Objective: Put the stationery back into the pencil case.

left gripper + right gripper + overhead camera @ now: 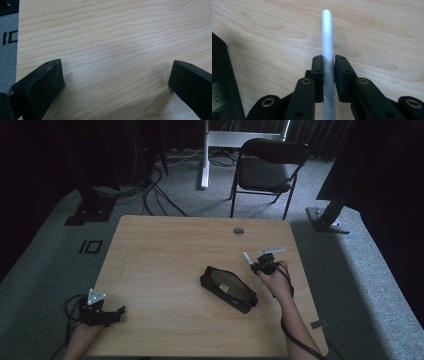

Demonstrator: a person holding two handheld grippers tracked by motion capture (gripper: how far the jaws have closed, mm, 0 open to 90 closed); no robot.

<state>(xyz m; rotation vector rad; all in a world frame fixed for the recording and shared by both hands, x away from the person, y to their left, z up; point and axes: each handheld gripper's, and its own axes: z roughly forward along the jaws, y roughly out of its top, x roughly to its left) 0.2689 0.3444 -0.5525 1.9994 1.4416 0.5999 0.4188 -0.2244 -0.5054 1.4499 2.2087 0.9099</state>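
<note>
A white pen (327, 40) stands out forward from between the black jaws of my right gripper (328, 62), which is shut on its barrel. In the high view the right gripper (257, 265) hovers over the right part of the wooden table (165, 250), and the pen (247, 258) sticks up and to the left from it. A black pencil case (228, 288) with a mesh top lies just left of that hand. My left gripper (119, 312) rests at the table's near left corner. Its jaws stand wide apart over bare wood (115, 50), with nothing between them.
A round grommet (238, 231) sits near the table's far edge. Beyond the table stand a black chair (267, 167) and a white desk leg (204, 155). Cables run over the grey carpet. Dark stand bases flank the table on both sides.
</note>
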